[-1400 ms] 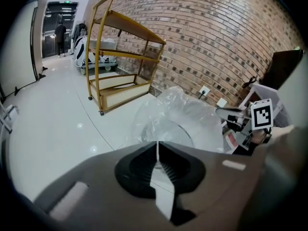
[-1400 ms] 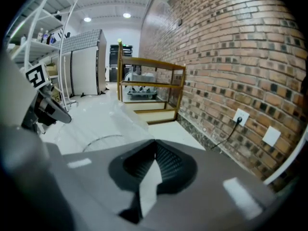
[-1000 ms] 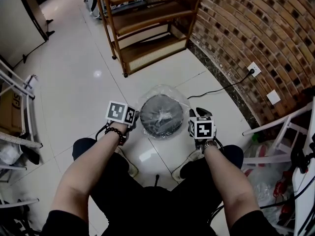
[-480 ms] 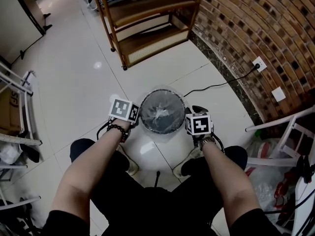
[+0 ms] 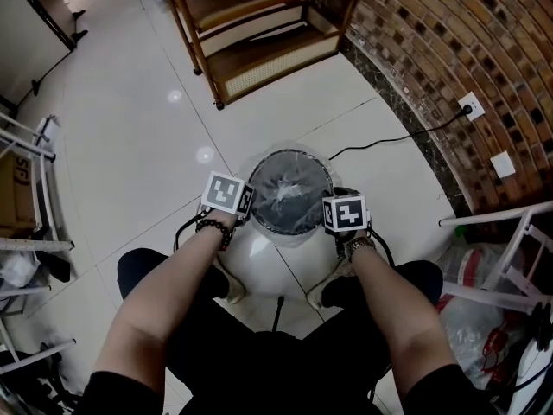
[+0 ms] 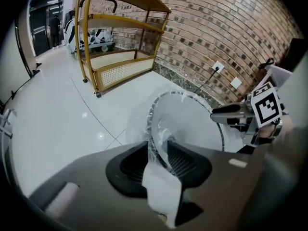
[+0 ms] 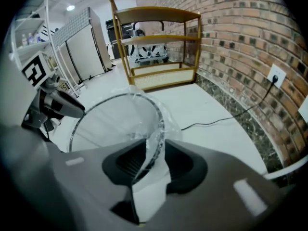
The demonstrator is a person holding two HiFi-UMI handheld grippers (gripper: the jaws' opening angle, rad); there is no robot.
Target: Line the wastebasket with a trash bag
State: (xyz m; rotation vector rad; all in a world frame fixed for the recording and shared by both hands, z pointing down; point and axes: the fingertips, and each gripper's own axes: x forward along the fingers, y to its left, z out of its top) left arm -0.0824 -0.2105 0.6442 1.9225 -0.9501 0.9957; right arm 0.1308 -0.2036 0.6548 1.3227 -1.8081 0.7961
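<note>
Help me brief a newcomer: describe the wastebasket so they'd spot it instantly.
Find the brick wall and the wooden shelf unit beside it. On the white floor before them stands the wastebasket, the only round, dark thing, its mouth covered by a clear trash bag.

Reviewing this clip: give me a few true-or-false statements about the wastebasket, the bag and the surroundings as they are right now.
1. A clear trash bag is draped over the rim of the wastebasket. True.
2. Both grippers sit on one side of the wastebasket. False: the left gripper and right gripper are at opposite sides, jaws opening, with bag and rim between them.
3. A black cable runs to a socket in the brick wall. True.
4. The wooden shelf lies toppled. False: it stands upright.
</note>
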